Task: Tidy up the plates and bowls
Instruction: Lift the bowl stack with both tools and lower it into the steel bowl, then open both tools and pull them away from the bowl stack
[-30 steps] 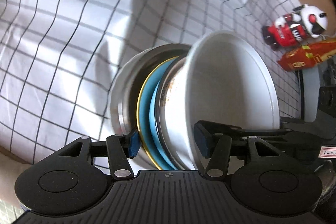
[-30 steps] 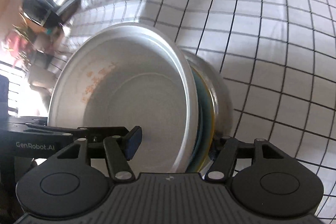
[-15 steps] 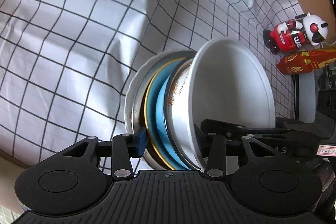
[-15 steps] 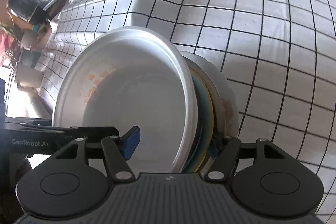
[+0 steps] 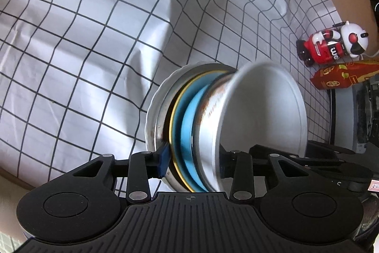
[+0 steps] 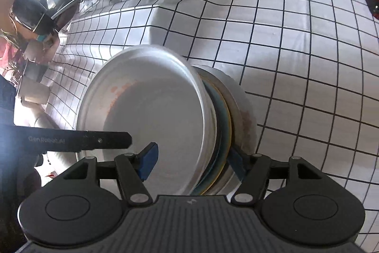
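Covering table: wrinkled checked cloth (image 5: 94,44); left tongs (image 5: 193,164) closing round dish stack (image 5: 189,125); right tongs (image 6: 193,164) pinching it.

I've got a glossy white bowl (image 5: 265,108) on top, smooth glazed ceramic by its sheen, with faded orange print on its wall. Under it sits a glossy blue plate (image 5: 187,122) with a thin gold rim, then a white plate (image 5: 154,108) with a scalloped edge. The checked cloth (image 5: 83,39) looks matt and creased. My gripper (image 5: 191,161) bodies are matt black ribbed plastic with blue pads.
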`<state>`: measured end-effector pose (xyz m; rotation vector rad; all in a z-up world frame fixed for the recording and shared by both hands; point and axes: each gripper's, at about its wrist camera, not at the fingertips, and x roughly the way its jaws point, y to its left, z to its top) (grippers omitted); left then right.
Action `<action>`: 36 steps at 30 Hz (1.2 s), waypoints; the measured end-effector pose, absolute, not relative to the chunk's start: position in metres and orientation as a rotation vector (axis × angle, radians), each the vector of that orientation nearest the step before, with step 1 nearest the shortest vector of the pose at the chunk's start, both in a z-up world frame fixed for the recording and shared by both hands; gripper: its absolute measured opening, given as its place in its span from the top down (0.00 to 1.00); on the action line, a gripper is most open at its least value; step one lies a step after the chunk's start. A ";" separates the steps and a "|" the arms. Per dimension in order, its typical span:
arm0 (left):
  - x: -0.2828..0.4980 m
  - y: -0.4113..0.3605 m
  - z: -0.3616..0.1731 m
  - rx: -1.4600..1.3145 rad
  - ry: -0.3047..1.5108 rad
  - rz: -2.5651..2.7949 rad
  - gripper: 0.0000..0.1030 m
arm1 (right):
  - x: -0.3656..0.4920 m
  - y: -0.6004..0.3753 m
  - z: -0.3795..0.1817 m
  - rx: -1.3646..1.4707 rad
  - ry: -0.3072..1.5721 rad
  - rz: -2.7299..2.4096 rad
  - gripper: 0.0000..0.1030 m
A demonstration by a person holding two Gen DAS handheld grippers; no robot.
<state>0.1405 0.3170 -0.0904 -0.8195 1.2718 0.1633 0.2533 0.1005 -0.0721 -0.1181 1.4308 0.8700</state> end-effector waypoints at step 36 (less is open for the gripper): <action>0.141 0.319 -0.029 -0.805 1.138 0.203 0.65 | 0.261 0.091 -0.035 -0.009 1.294 1.002 0.39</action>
